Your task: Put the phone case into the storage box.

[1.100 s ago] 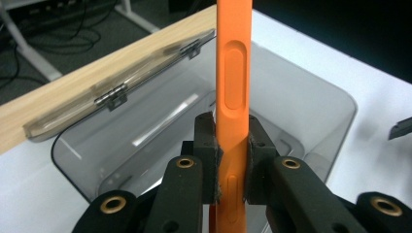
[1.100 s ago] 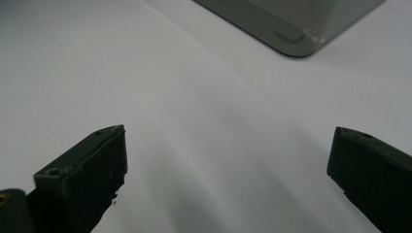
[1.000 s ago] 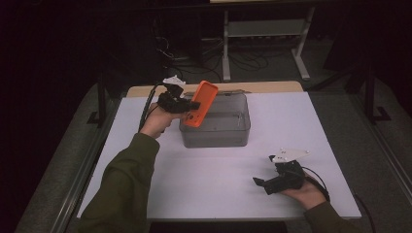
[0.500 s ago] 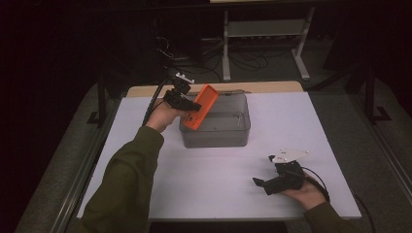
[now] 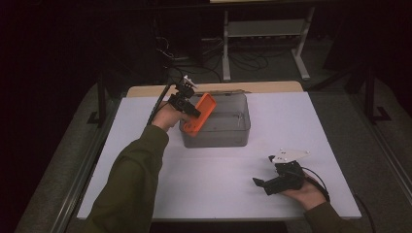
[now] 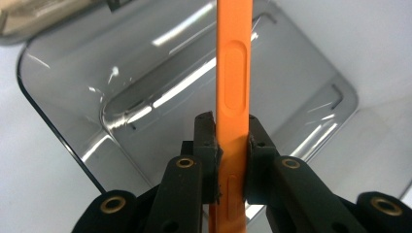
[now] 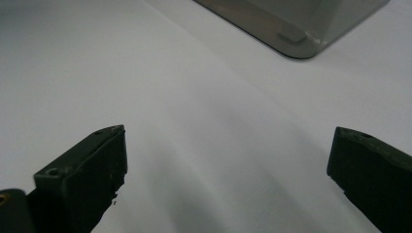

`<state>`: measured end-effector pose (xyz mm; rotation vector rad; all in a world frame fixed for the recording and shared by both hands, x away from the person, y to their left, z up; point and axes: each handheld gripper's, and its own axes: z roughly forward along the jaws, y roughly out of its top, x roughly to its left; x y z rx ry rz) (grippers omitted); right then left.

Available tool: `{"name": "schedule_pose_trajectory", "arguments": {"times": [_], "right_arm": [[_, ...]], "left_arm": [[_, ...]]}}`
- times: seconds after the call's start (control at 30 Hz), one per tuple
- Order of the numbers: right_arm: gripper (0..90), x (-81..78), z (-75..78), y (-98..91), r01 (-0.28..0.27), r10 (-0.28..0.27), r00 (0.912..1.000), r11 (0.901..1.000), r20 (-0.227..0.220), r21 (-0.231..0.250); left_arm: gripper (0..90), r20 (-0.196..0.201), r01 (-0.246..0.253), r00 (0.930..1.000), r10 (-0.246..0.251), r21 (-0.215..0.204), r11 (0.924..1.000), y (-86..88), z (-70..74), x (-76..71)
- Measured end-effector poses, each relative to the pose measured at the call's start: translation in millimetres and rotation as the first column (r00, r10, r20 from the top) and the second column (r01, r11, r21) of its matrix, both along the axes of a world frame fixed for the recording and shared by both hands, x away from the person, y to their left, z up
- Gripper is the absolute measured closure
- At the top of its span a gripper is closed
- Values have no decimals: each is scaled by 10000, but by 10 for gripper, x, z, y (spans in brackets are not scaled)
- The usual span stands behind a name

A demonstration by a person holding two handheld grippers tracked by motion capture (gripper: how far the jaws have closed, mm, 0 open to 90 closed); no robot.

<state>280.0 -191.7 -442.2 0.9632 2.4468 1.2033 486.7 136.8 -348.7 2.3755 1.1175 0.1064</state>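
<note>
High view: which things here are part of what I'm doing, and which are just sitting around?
In the job:
- orange phone case, clamped edge-on in the left gripper
- clear plastic bin, right under the case

Just about:
- right gripper, open, resting low over the white table
- white shelf rack behind the table
- floor cables

A fixed camera looks forward and down over the white table (image 5: pixel 218 179). Two gripper-mounted cameras look close along their black jaws; all three views share the clear bin (image 5: pixel 228 127) (image 6: pixel 145 97) (image 7: pixel 301 24).
</note>
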Motion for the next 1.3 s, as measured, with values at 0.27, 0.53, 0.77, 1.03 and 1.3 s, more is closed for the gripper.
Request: {"name": "schedule_pose_trajectory", "arguments": {"times": [0.27,0.53,0.77,1.03,1.3], "right_arm": [[5,0,3,-3,-32,32,10000,10000,38,28],[5,0,2,-2,-50,50,10000,10000,34,39],[5,-1,2,0,-50,50,10000,10000,39,43],[5,-1,2,1,-55,55,10000,10000,50,36],[5,-2,4,0,-61,61,10000,10000,59,35]], "left_arm": [[793,-698,-152,9974,202,709,9974,-75,-76,51],[793,-1132,-254,9928,401,1285,9914,-111,-114,93],[792,-1475,-313,9878,506,1300,9910,-91,-158,127],[788,-1530,-309,9869,519,1361,9902,-99,-166,133],[783,-1551,-250,9866,496,1566,9874,-126,-173,134]]}}
